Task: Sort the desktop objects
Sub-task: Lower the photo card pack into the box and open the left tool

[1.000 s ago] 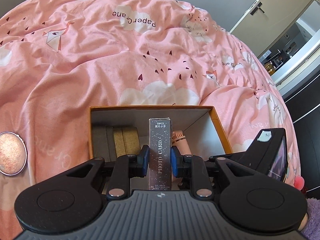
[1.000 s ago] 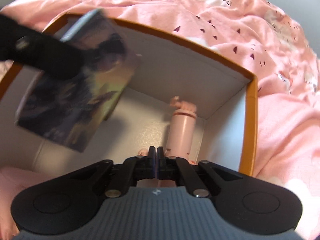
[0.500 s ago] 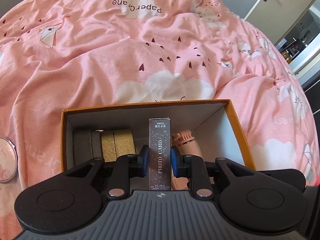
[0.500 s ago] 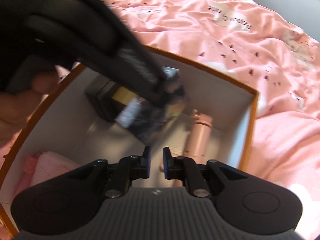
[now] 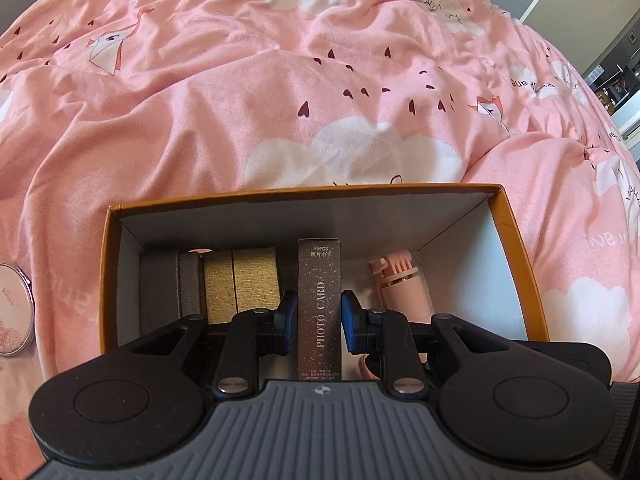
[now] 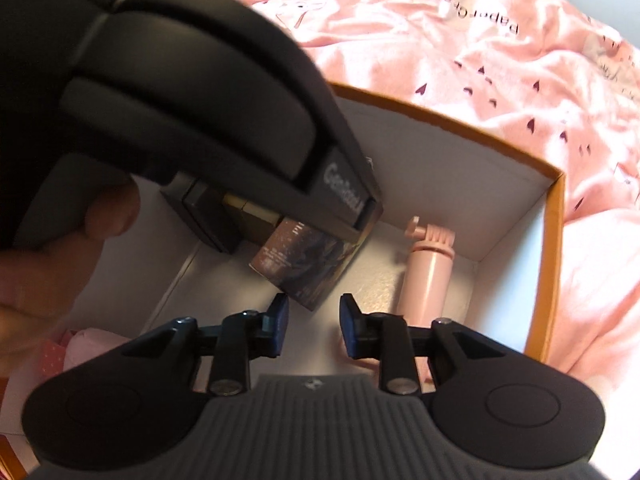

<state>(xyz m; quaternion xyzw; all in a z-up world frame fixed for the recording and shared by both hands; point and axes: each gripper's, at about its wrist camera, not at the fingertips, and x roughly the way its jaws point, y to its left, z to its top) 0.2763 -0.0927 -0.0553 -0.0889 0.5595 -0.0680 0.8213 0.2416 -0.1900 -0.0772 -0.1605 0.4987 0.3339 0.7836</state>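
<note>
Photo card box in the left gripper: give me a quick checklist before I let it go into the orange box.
1. Grip: left gripper pads press both sides of the photo card box: ok.
2. Position: photo card box is over the orange box interior, between the gold box and the pink selfie stick: ok.
3. Bottomed out: whether it rests on the floor of the orange box: cannot tell.
4. Right gripper: jaws opening, nothing between them: ok.
5. Clearance: right gripper sits close below the photo card box in its own view: not ok.
6. Remaining: pink compact mirror lies outside on the quilt: not ok.
</note>
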